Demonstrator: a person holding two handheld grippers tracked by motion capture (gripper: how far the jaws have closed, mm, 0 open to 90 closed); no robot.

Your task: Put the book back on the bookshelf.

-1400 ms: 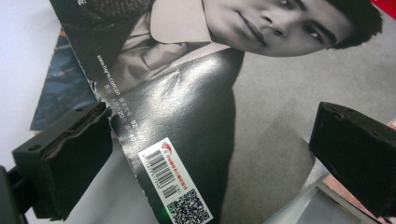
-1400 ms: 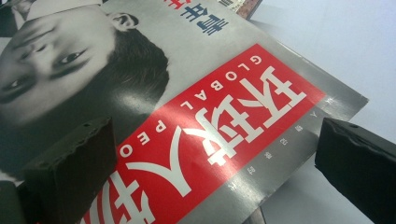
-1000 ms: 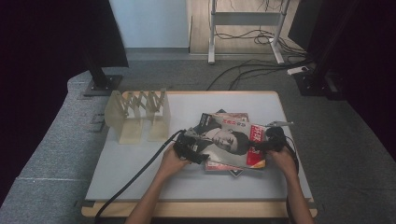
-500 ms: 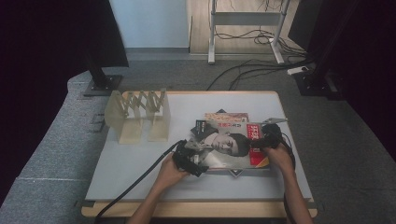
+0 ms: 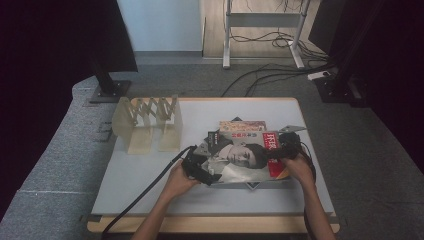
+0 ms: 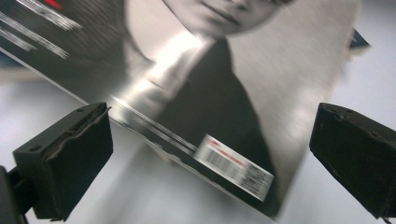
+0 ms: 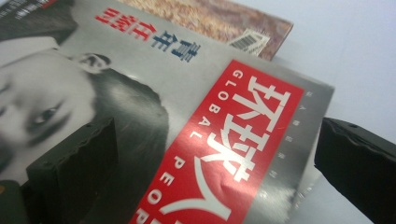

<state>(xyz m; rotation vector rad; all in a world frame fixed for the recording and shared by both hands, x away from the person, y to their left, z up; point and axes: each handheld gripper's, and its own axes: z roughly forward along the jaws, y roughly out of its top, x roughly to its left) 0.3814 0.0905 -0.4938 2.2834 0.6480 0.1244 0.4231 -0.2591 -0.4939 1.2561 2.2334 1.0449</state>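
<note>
A magazine [image 5: 240, 159] with a black-and-white portrait cover and a red title band tops a small stack at the table's middle right. My left gripper [image 5: 204, 172] is at its near left corner. In the left gripper view my left gripper [image 6: 210, 163] is open, and the barcode corner of the magazine [image 6: 224, 116] lies between the wide-apart pads. My right gripper [image 5: 285, 147] is at the magazine's right edge. In the right gripper view my right gripper [image 7: 217, 172] is open, straddling the red band of the magazine [image 7: 224, 154].
A brown-covered magazine [image 5: 242, 125] pokes out at the back of the stack, also seen as the brown-covered magazine [image 7: 210, 18]. A wooden accordion rack [image 5: 150, 122] stands at the back left of the table [image 5: 145, 187]. Cables [image 5: 270, 75] and a stand base [image 5: 107, 90] lie on the floor beyond.
My left gripper has moved toward the table's near edge and slightly left. The top magazine has turned to lie straighter. My right gripper has shifted a little to the left.
</note>
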